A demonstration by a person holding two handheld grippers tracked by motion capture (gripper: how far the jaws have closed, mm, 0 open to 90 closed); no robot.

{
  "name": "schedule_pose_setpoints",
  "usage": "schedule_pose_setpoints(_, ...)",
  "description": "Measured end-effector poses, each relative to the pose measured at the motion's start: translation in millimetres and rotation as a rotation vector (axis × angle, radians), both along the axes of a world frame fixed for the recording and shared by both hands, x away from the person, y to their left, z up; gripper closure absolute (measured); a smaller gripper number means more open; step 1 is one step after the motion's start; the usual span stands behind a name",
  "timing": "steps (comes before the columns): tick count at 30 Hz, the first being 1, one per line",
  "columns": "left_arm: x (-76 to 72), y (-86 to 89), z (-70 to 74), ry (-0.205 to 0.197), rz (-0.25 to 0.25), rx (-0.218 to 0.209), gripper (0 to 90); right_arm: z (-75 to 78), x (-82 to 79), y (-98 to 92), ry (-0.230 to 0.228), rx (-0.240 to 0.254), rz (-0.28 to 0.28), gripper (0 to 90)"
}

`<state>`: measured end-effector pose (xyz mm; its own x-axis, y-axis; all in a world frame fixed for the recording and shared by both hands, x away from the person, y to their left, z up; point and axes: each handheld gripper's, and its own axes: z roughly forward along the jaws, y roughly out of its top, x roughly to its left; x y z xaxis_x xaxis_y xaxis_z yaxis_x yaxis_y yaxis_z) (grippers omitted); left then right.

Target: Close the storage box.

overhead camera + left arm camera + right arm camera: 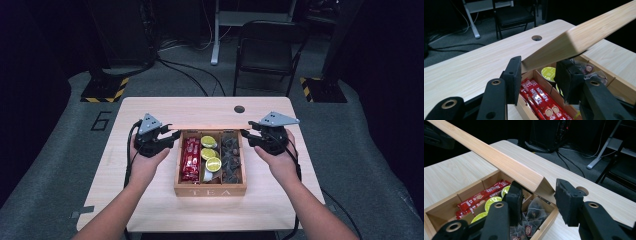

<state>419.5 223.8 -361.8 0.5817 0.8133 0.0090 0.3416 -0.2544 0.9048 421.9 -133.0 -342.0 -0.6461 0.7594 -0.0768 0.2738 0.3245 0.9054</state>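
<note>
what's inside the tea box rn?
Tea box, three compartments: red Nescafe sticks, yellow-green capsules, dark clear-wrapped tea bags. The raised lid hides the back edge; lower layers can't be seen.

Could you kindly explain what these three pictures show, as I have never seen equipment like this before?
A person holds a pair of hand tongs in each hand: left tongs, right tongs. One camera looks down on the wooden table from above; the other two ride on the tongs and look along their black jaws. On the table stands a wooden tea box with three compartments: red sachets, yellow-green capsules and dark tea bags. Both tongs grip the ends of its hinged lid, raised open.
</note>
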Motion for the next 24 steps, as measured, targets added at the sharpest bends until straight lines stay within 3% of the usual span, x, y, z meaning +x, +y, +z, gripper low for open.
schedule_pose_setpoints(6, 9.7, -1.2, -2.4, 0.007, 0.023, -0.015, 58.9, 2.4, 3.8, -0.3, 0.002, 0.006, 0.002, 58.0)
schedule_pose_setpoints(14, 18.2, -1.6, 1.9, -0.003, 0.032, -0.026, 60.0, 9.1, 14.3, 0.9, -0.001, 0.013, -0.009, 58.3)
schedule_pose_setpoints(24, 29.6, -0.4, 8.2, 0.014, 0.034, -0.042, 60.7, 17.1, 26.2, 2.8, 0.004, 0.018, -0.02, 56.5)
